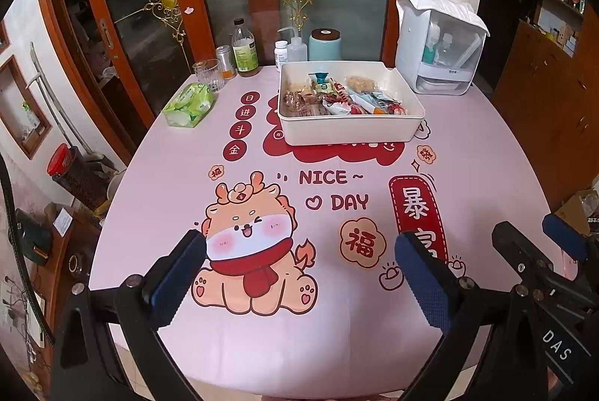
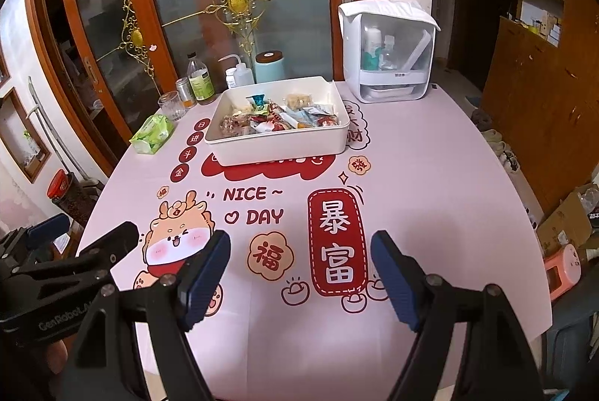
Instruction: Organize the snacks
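Observation:
A white rectangular bin (image 1: 352, 129) stands at the far middle of the pink printed table, and it also shows in the right wrist view (image 2: 280, 146). Several wrapped snacks (image 1: 344, 97) lie inside it, also seen from the right (image 2: 277, 118). My left gripper (image 1: 299, 251) is open and empty, held above the near part of the table. My right gripper (image 2: 299, 251) is open and empty beside it, and it also shows in the left wrist view (image 1: 543, 236) at the right edge. Both are well short of the bin.
A green tissue pack (image 1: 189, 103), a glass (image 1: 207, 73), bottles (image 1: 245, 49) and a teal canister (image 1: 324, 45) line the far left edge. A white cabinet box (image 1: 438, 45) stands at the far right. Glass sliding doors are behind. Cardboard boxes (image 2: 565, 217) sit on the floor right.

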The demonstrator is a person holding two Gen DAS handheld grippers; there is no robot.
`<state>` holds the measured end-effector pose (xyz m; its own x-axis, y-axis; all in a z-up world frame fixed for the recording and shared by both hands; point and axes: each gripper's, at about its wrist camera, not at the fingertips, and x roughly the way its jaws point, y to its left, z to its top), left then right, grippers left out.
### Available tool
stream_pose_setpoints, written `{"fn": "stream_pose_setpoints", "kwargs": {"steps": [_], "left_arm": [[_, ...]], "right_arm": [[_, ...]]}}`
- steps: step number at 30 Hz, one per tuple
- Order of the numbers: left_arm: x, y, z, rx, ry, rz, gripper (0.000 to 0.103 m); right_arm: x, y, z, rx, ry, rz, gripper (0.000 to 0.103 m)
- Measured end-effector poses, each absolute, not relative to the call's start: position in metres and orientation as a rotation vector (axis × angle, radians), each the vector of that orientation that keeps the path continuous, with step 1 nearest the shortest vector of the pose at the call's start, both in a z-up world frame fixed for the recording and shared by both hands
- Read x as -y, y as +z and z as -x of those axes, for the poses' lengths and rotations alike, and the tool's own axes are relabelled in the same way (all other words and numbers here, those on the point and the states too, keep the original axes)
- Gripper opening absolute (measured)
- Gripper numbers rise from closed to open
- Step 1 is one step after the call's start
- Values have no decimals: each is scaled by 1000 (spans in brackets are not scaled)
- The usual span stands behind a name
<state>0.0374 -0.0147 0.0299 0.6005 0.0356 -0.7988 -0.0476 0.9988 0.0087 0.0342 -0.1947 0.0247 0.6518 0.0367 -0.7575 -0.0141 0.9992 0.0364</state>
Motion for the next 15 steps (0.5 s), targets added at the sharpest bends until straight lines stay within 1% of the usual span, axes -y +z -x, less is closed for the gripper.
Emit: {"fn": "stream_pose_setpoints", "kwargs": {"steps": [15], "left_arm": [[5,28,-36,-924,49,12,100]], "right_arm": [[188,24,-34,-861,25,-26,78]]}}
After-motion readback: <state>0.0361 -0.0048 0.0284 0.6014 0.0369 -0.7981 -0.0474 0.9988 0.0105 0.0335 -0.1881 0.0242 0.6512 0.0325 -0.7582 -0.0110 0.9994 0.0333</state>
